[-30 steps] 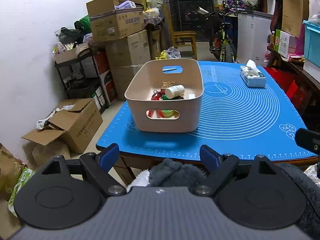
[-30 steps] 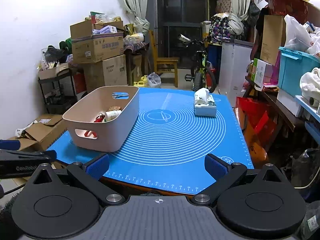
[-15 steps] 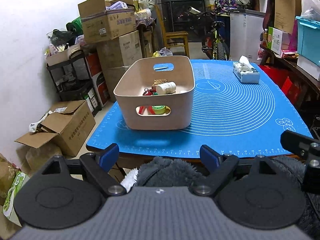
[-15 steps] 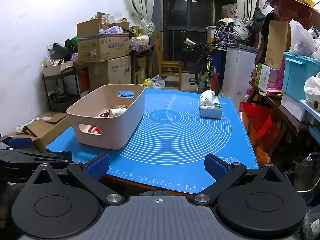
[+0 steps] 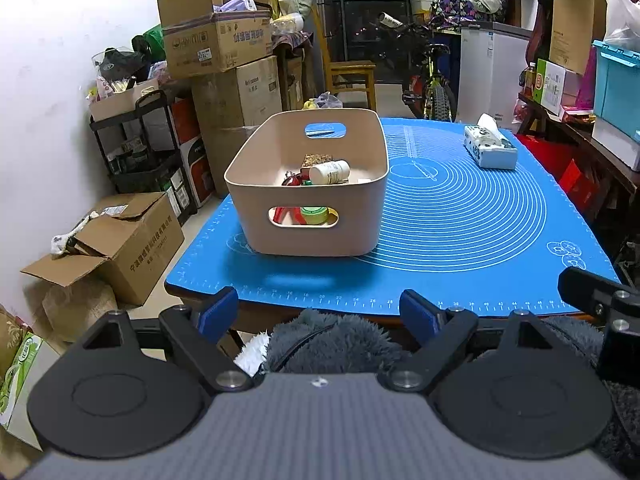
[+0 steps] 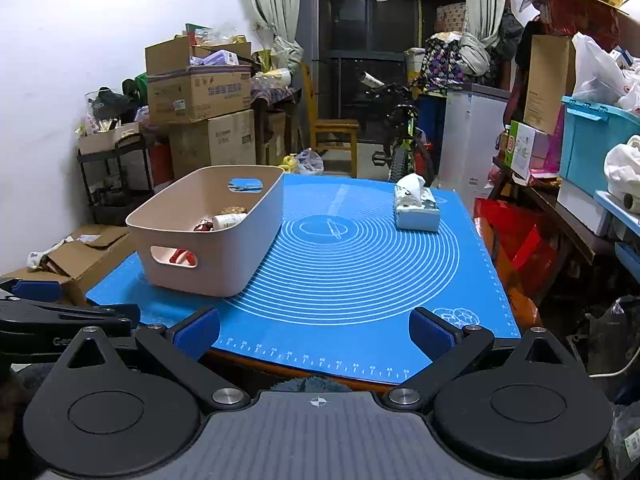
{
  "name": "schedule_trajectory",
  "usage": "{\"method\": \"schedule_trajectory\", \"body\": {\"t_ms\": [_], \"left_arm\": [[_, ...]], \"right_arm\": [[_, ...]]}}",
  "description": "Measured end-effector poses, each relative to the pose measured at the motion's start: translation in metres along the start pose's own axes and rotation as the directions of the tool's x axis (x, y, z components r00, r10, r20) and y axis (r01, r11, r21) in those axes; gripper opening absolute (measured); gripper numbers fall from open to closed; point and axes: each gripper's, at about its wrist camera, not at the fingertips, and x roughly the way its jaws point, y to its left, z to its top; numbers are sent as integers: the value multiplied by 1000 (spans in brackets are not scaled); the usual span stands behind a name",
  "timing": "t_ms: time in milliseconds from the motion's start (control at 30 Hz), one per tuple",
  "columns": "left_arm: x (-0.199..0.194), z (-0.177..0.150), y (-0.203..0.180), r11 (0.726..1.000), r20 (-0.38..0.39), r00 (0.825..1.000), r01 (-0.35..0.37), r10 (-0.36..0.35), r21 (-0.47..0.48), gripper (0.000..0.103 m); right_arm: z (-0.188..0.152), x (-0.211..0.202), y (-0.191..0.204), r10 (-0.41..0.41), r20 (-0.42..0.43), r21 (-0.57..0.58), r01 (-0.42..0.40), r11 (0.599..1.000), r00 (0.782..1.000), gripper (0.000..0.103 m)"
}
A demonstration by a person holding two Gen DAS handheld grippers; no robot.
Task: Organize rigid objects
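A beige plastic bin (image 5: 372,216) (image 6: 256,248) stands on the left part of the blue mat (image 5: 460,216) (image 6: 352,264). Inside it lie a white bottle (image 5: 329,172) (image 6: 229,221), red items (image 5: 292,179) and a green-lidded item (image 5: 314,215) seen through the handle slot. My left gripper (image 5: 320,312) is open and empty, held back from the table's near edge, facing the bin. My right gripper (image 6: 314,330) is open and empty too, just off the near edge. The other gripper shows at the picture edges (image 5: 600,300) (image 6: 60,316).
A tissue box (image 5: 490,148) (image 6: 416,208) sits at the mat's far right. Fuzzy grey fabric (image 5: 332,344) lies below the left gripper. Cardboard boxes (image 5: 120,248), a black shelf (image 5: 140,144), a chair (image 6: 332,136), a bicycle (image 6: 404,144) and crates (image 6: 592,140) crowd around the table.
Both views have shifted slightly: the bin and mat sit a little farther off and lower in frame. The right gripper's tip has come further into the left view. Both jaws stayed open.
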Motion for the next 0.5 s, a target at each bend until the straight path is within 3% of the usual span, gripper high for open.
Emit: {"method": "schedule_trajectory", "body": {"t_ms": [500], "left_arm": [[-2,0,-1,1000,6,1000,7,-7,1,88]], "right_arm": [[-2,2,-3,-9,-9,6,9,1000,1000,101]]}}
